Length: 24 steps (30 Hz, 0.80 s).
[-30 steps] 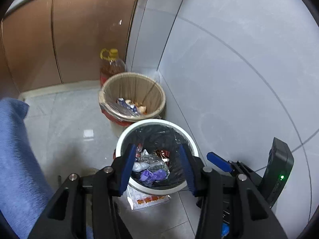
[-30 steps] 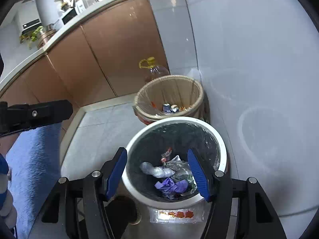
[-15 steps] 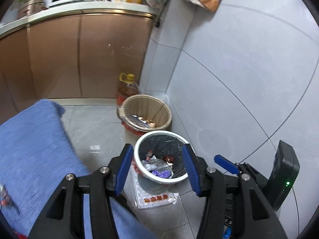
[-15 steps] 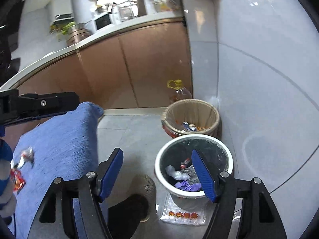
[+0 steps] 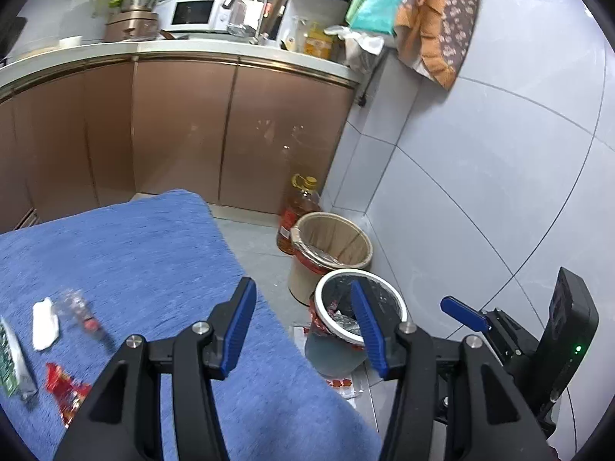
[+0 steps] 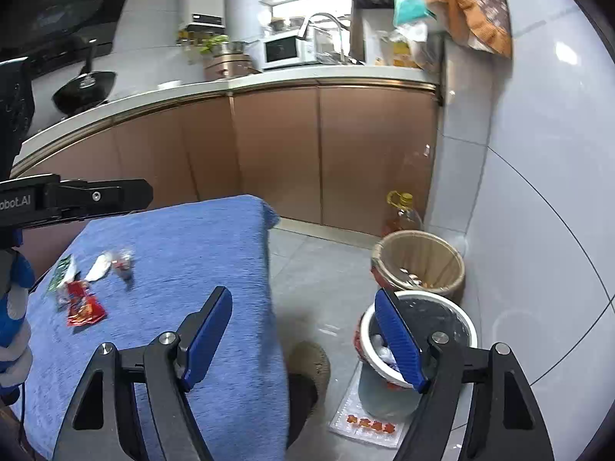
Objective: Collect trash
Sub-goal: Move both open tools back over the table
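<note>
My left gripper is open and empty, above the right edge of a blue cloth-covered table. My right gripper is open and empty too. Trash lies on the cloth at the left: a red wrapper, a white scrap, a clear wrapper and a green packet. The right wrist view shows them as red wrappers, a white scrap and a green packet. A white bin with a black liner holds trash on the floor at right.
A tan wicker-look bin and an oil bottle stand behind the white bin by the tiled wall. Brown cabinets run along the back. A plastic tray lies on the floor. The left gripper's body shows at left.
Both grippers have risen and pulled back from over the white bin. The blue table and its trash have come into view at the left.
</note>
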Each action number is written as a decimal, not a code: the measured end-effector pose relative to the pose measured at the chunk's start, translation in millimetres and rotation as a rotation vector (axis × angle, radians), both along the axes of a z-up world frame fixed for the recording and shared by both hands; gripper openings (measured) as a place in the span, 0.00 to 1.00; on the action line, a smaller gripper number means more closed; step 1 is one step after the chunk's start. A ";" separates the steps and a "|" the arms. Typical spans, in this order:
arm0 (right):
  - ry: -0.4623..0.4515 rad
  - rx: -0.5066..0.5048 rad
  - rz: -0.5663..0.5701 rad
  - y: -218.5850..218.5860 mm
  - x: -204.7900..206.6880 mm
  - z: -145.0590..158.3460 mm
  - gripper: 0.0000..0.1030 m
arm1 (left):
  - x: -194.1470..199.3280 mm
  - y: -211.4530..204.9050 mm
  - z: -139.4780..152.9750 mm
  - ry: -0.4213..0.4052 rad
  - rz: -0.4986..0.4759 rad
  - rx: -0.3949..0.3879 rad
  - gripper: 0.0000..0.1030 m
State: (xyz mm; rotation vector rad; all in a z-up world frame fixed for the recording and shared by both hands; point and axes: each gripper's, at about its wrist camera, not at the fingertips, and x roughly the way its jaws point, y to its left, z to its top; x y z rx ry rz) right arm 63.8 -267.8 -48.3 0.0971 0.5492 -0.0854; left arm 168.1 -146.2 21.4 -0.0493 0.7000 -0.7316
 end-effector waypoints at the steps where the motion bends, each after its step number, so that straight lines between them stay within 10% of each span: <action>1: -0.003 -0.005 0.009 4.1 -1.7 1.5 0.73 | -2.3 5.3 0.3 -0.002 0.005 -0.003 0.48; 24: -0.084 -0.022 0.187 64.6 -21.0 40.7 0.74 | -35.7 114.5 2.6 -0.036 0.178 -0.053 0.49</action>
